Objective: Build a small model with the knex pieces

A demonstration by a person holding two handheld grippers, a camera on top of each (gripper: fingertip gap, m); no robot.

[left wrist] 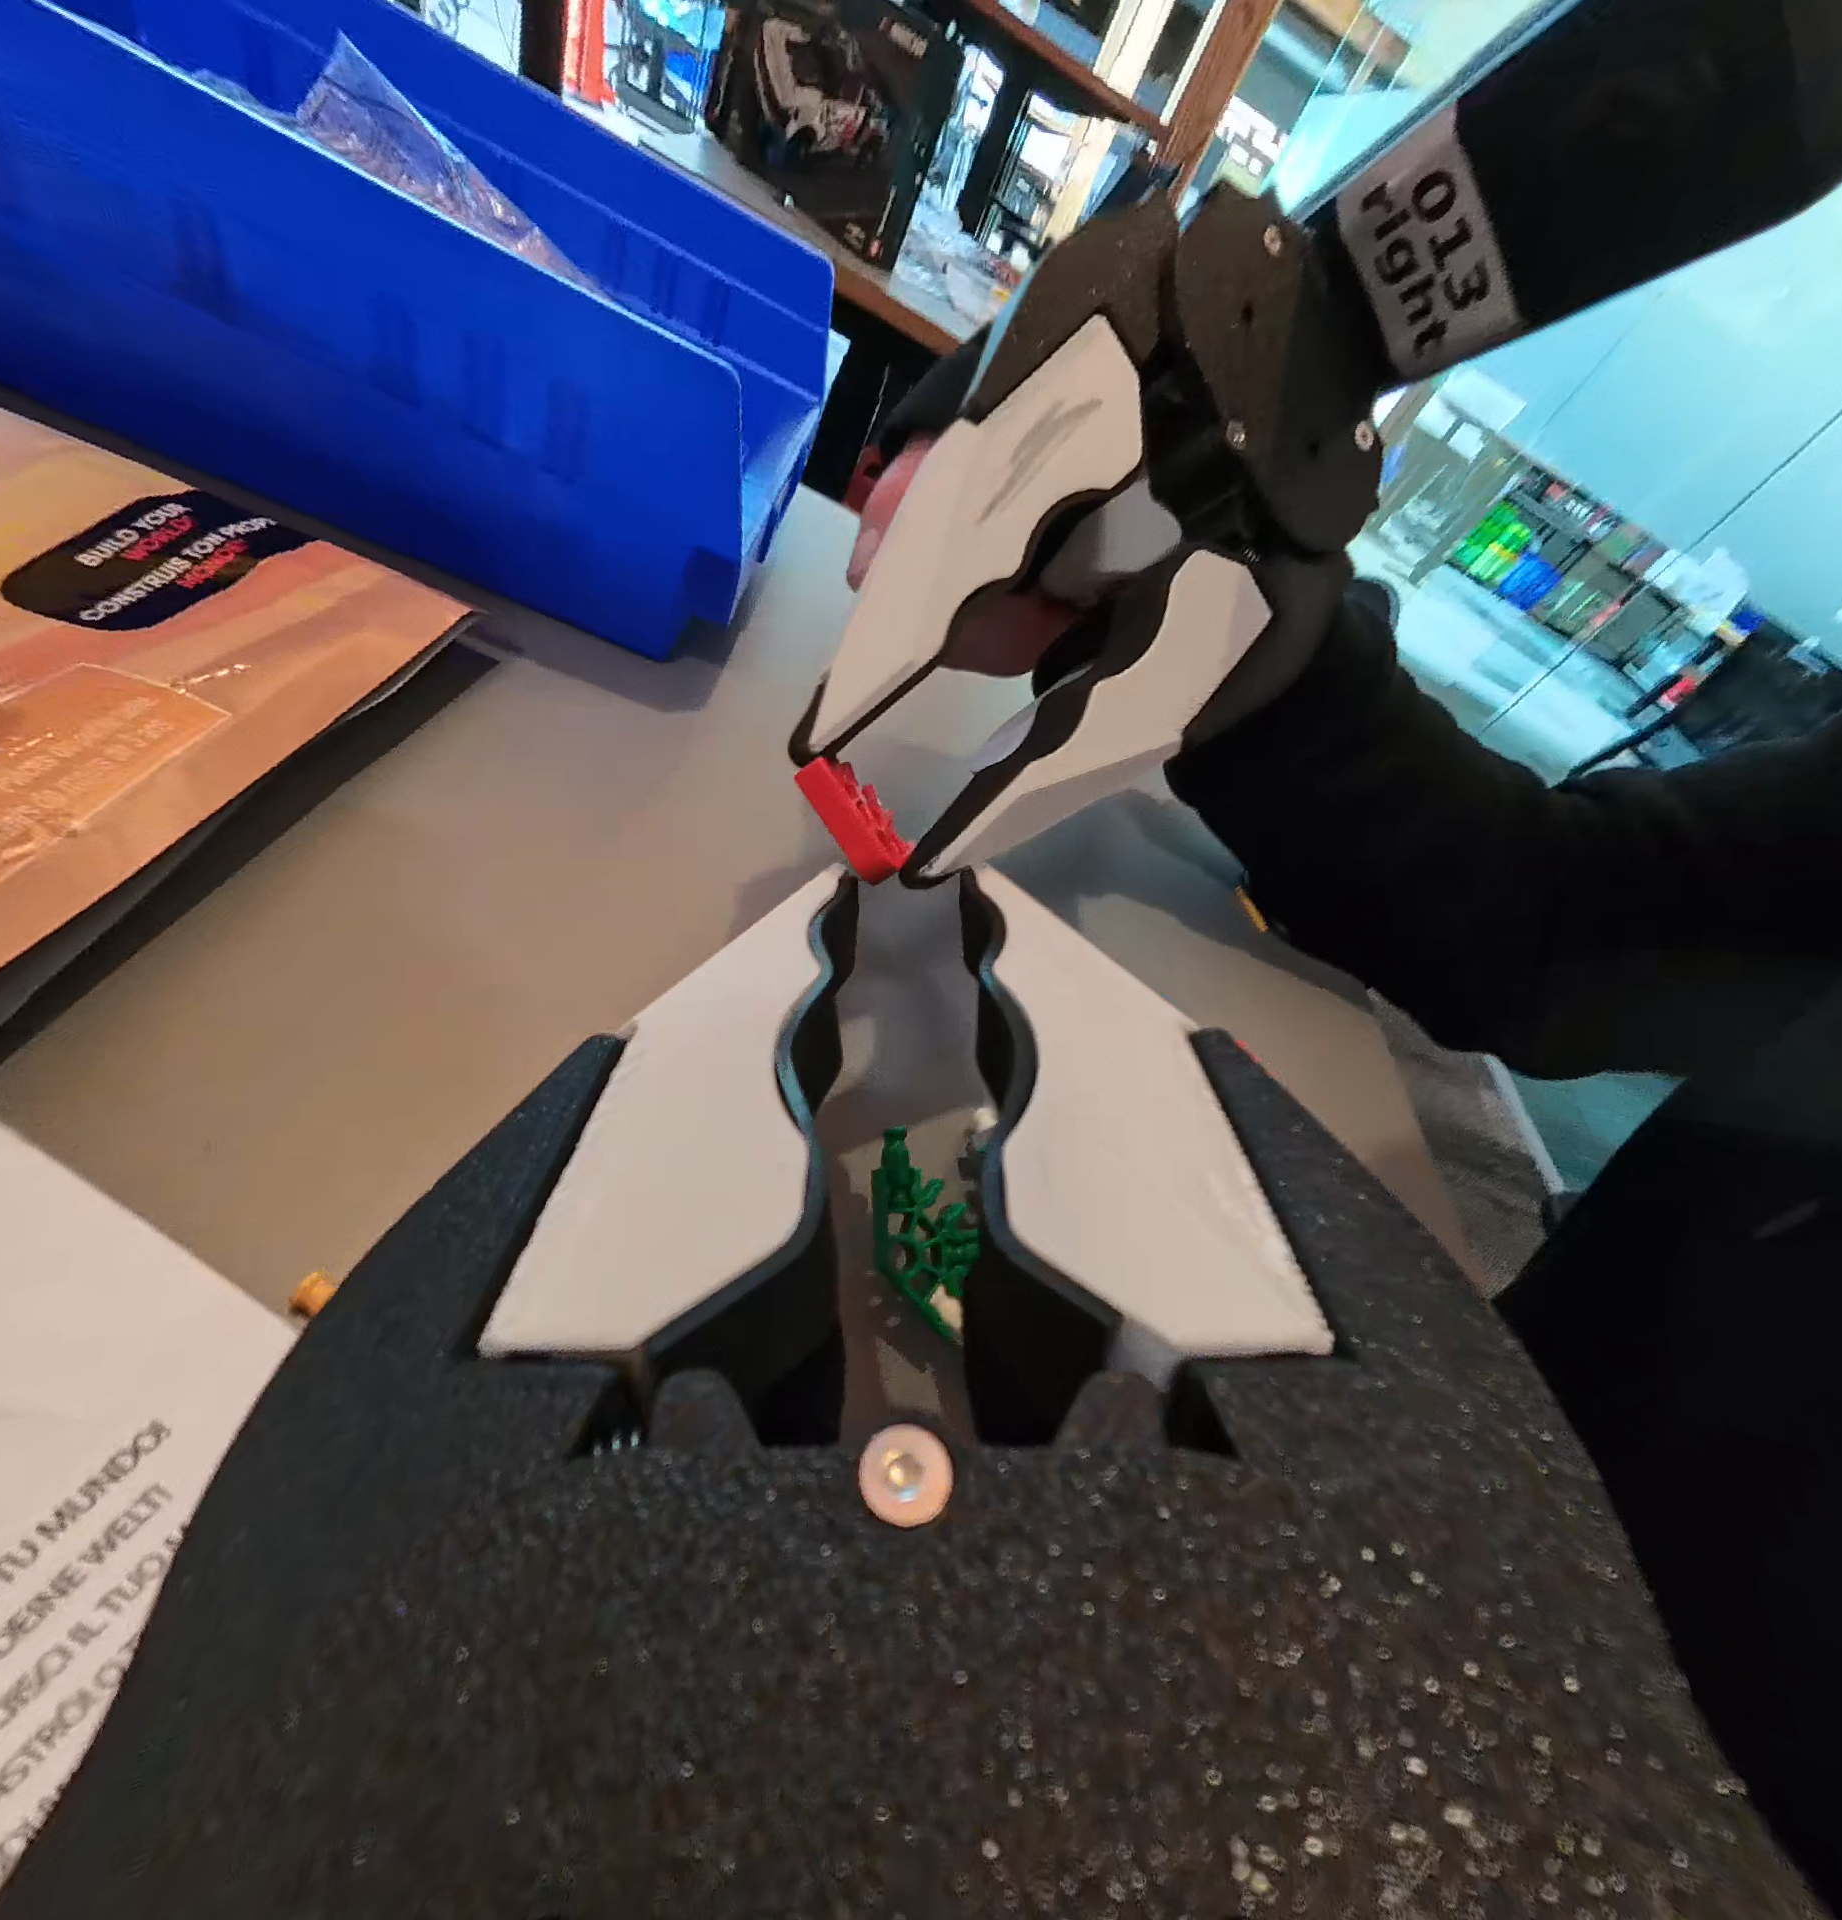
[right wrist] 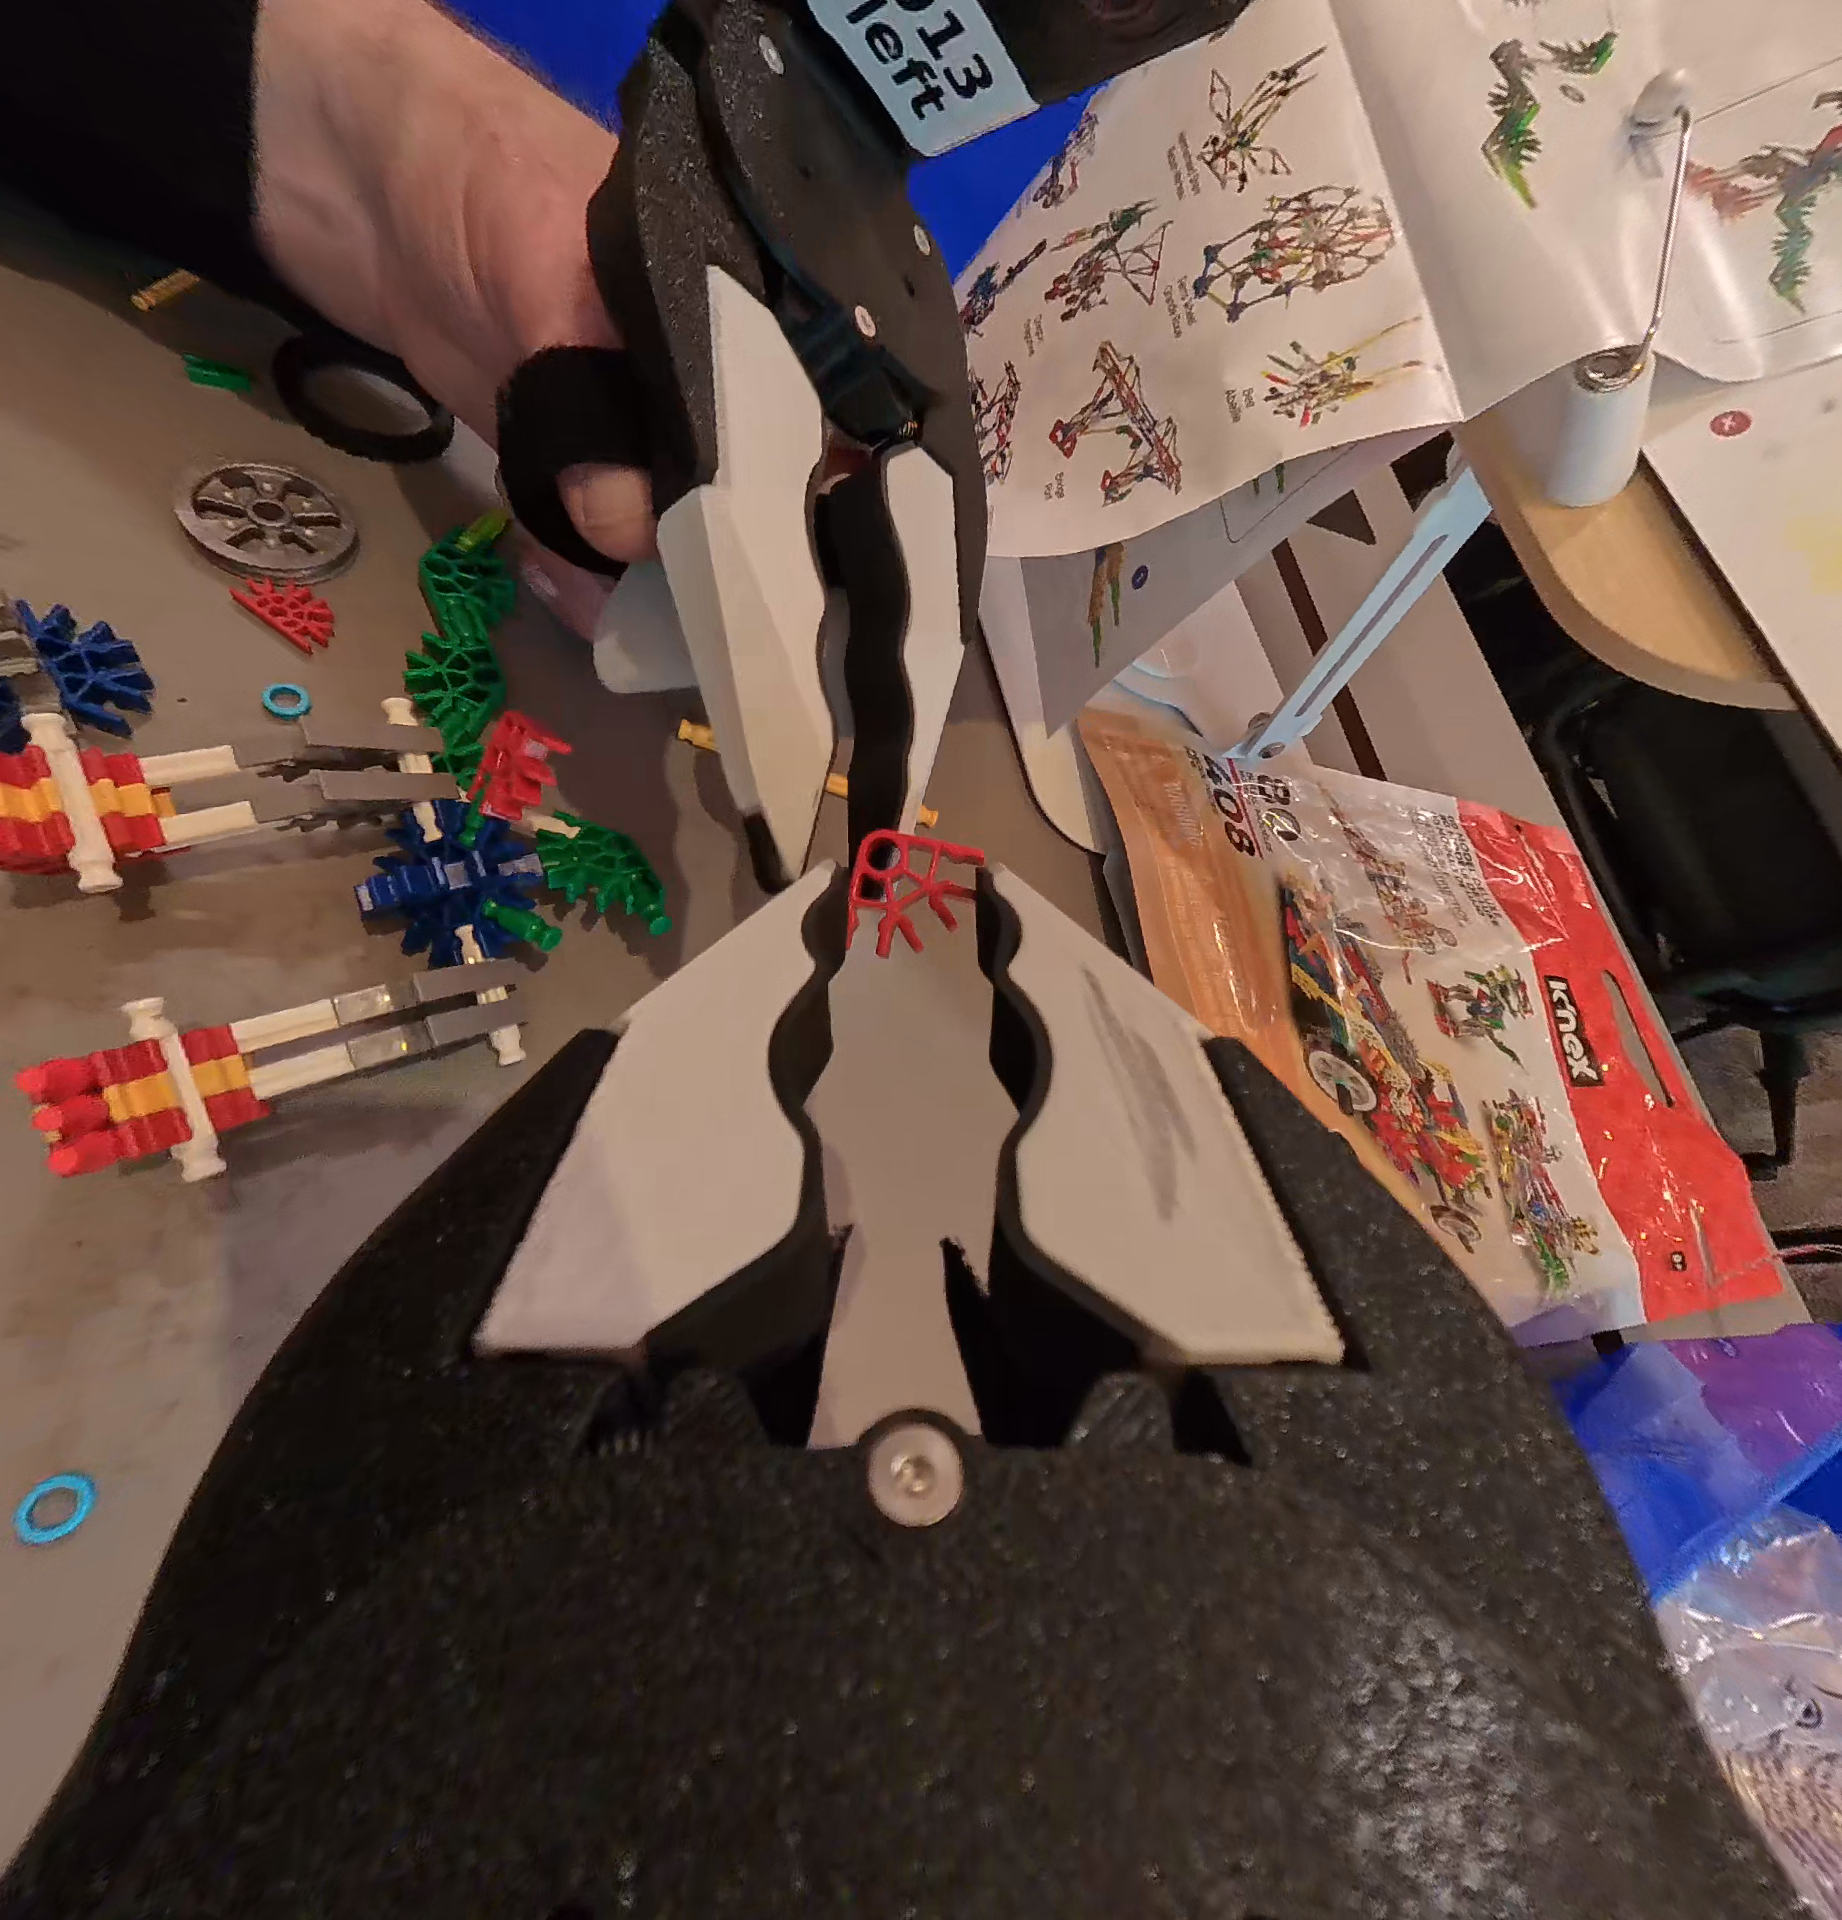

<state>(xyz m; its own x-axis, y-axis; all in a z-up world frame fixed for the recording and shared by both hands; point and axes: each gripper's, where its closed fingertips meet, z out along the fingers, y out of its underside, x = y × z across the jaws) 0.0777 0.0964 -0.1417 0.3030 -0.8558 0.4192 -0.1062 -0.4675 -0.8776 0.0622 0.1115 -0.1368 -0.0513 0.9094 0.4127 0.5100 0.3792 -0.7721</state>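
Observation:
My right gripper [right wrist: 906,876] is shut on a small red fan-shaped connector [right wrist: 912,894], held by its edges between the fingertips above the grey table [right wrist: 221,1299]. In the left wrist view the right gripper [left wrist: 863,810] comes in from the upper right with the red connector [left wrist: 855,821] in its tips. My left gripper [left wrist: 909,883] is partly open and empty, its tips just short of the red connector. It reaches down from the top in the right wrist view [right wrist: 849,831]. Green connectors [left wrist: 922,1236] lie on the table beneath the left fingers.
A blue bin [left wrist: 377,312] and a booklet [left wrist: 117,727] lie at the left. Red, yellow and white rod assemblies [right wrist: 117,800], blue connectors [right wrist: 439,883], a grey wheel [right wrist: 268,520] and a black tyre [right wrist: 361,400] lie on the table. A kit bag [right wrist: 1519,1039] and instruction sheets [right wrist: 1208,312] are at the right. Left and right tips are no more than a few centimetres apart. Both grippers' tips are roughly 20 cm from the grey wheel [right wrist: 268,520].

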